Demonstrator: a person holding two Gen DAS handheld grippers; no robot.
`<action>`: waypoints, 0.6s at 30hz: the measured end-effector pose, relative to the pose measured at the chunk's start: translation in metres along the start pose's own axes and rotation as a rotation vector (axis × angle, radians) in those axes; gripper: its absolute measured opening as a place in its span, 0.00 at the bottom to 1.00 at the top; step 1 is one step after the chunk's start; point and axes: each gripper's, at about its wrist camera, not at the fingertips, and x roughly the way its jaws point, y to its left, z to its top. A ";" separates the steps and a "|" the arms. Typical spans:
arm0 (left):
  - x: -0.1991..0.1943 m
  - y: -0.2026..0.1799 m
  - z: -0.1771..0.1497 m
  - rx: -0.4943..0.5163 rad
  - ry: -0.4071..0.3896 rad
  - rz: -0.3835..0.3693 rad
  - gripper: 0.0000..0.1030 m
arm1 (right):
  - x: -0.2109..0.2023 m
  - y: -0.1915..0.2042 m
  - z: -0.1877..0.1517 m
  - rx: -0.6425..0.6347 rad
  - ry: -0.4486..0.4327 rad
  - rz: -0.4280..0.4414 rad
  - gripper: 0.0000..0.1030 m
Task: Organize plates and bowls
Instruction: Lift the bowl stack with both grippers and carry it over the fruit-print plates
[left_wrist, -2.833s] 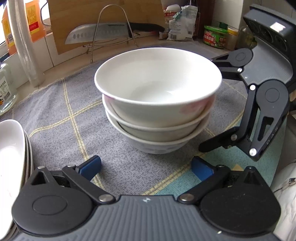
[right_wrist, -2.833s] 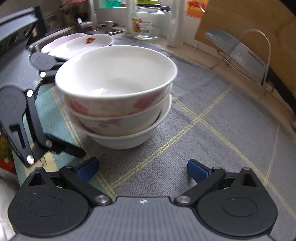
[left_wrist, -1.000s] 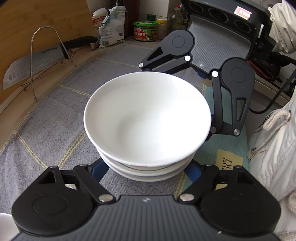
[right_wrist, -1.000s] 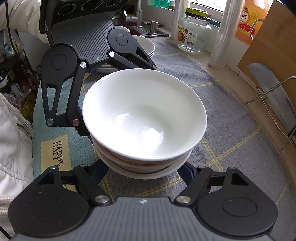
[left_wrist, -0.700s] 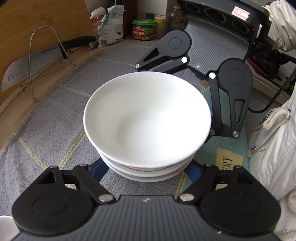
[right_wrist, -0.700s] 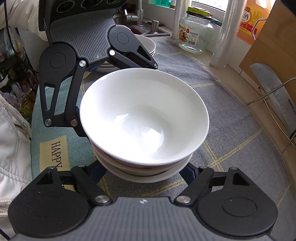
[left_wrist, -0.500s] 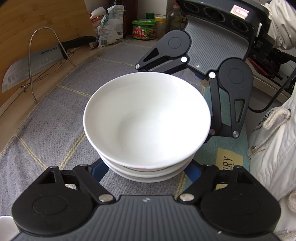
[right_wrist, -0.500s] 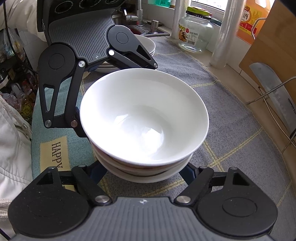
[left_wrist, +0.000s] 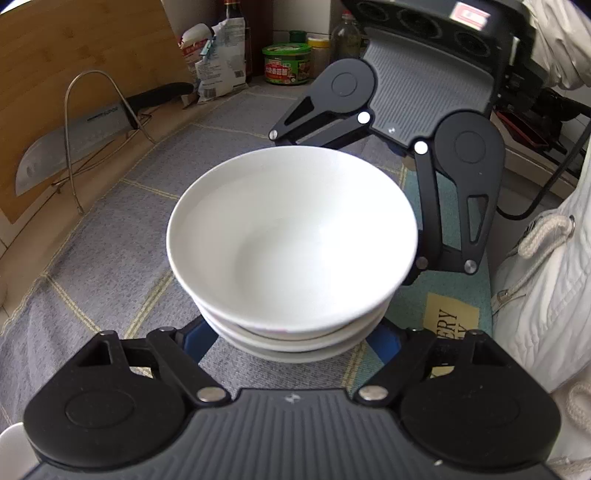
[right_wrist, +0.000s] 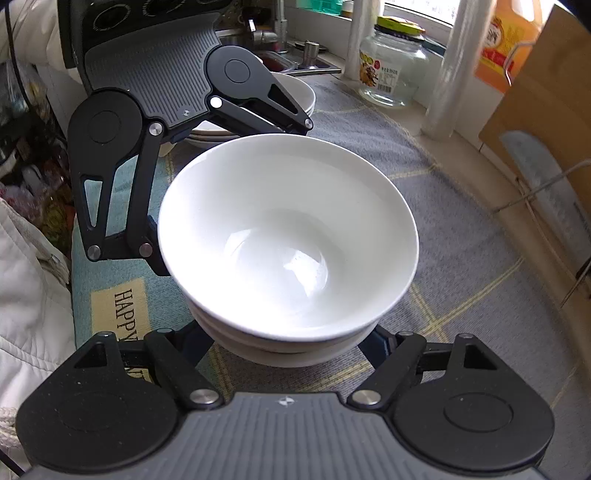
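Stack of three nested white ceramic bowls (left_wrist: 291, 240), upright, mid grey woven mat with yellow grid lines (left_wrist: 110, 251), near its teal edge with a cream "HAPPY" patch (right_wrist: 122, 310). Top bowl empty, glossy; faint pink print on the second bowl's wall. Straddled from two opposite sides: left gripper (left_wrist: 290, 341) on one side, right gripper (right_wrist: 291, 343) facing it, both angled down, low at the bottom bowl. Blue pads (left_wrist: 194, 339) of the left one tucked under the rims on either side of the lowest bowl, same for the right one's pads (right_wrist: 380, 345). Pad tips hidden by the bowls, so no call on clamped versus just bracketing, either claw. Also no call on whether the stack sits on the mat or is lifted. Further out: stack of white plates (right_wrist: 295, 92) on the mat behind the left gripper; clear glass jar (right_wrist: 391, 70) by the window ledge; steel cleaver with black handle (left_wrist: 74, 136) in a bent wire rack (left_wrist: 70, 110) against a wooden cutting board (left_wrist: 74, 48); green-lidded tub (left_wrist: 286, 64) at the back wall. White jacket of the person (left_wrist: 546, 295) at the mat's near edge.
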 end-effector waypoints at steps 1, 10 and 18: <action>-0.001 0.000 -0.001 -0.003 -0.003 0.002 0.82 | -0.001 0.002 0.002 -0.010 0.003 -0.005 0.83; -0.020 -0.007 -0.010 -0.022 -0.028 0.043 0.82 | -0.012 0.014 0.021 -0.061 0.008 -0.011 0.83; -0.056 -0.012 -0.026 -0.049 -0.033 0.093 0.82 | -0.015 0.029 0.050 -0.116 0.001 0.002 0.83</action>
